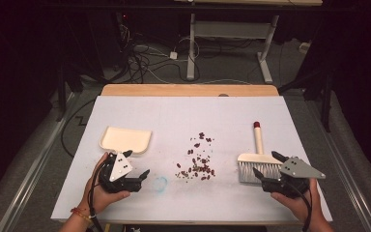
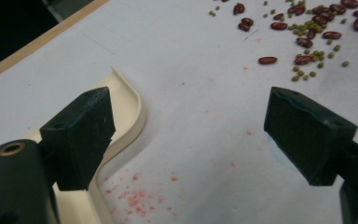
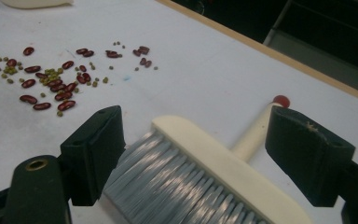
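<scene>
**Both tongs spread, dustpan and brush not gripped**

I see my left tongs [image 1: 134,164] spread at lower left of the high view, just beside the cream dustpan [image 1: 125,139] on the desk [image 1: 174,111]. My right tongs [image 1: 269,164] gape at lower right, over the brush [image 1: 257,162], its bristles between them, unpinched. Beans [image 1: 198,162] lie scattered at centre frame, between dustpan and brush.

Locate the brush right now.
In the high view the brush lies flat on the table's right side, right of the scattered beans, red-tipped handle pointing away. The open right gripper sits at its bristles.
</scene>
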The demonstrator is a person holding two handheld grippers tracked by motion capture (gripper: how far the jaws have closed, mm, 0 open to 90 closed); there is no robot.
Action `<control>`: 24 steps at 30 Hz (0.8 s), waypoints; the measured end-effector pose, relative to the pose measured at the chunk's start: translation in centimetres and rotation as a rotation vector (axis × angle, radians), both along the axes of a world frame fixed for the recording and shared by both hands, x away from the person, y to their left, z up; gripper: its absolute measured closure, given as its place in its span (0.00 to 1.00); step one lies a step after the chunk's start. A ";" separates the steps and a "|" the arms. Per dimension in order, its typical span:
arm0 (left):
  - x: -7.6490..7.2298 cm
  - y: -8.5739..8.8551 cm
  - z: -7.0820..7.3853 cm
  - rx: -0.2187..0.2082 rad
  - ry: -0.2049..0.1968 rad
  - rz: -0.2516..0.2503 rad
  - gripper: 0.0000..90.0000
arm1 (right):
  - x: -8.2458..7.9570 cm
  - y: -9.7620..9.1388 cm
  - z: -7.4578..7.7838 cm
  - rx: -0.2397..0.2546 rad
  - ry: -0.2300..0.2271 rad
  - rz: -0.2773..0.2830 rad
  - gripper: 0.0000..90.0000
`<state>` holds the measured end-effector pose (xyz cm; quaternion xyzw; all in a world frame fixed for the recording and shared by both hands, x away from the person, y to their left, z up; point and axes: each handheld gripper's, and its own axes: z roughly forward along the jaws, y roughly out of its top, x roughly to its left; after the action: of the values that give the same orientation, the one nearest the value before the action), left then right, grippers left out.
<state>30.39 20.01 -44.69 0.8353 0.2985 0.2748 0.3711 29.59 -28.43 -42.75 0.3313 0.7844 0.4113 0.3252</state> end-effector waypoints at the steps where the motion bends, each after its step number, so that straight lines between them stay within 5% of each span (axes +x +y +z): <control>1: 0.0 0.0 0.0 0.000 0.000 0.000 0.17 | 0.0 0.1 -0.1 -0.001 0.005 0.005 0.23; 13: -0.3 -0.1 -0.2 0.018 0.000 -0.010 0.17 | -0.8 0.1 0.8 0.025 -0.068 -0.004 0.22; 24: -0.4 -0.7 -0.3 0.030 0.011 -0.019 0.17 | 0.5 -0.1 1.2 0.031 -0.043 -0.058 0.22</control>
<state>29.94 19.34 -45.03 0.8451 0.2882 0.2710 0.3596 30.14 -28.48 -41.57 0.3501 0.7610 0.4206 0.3484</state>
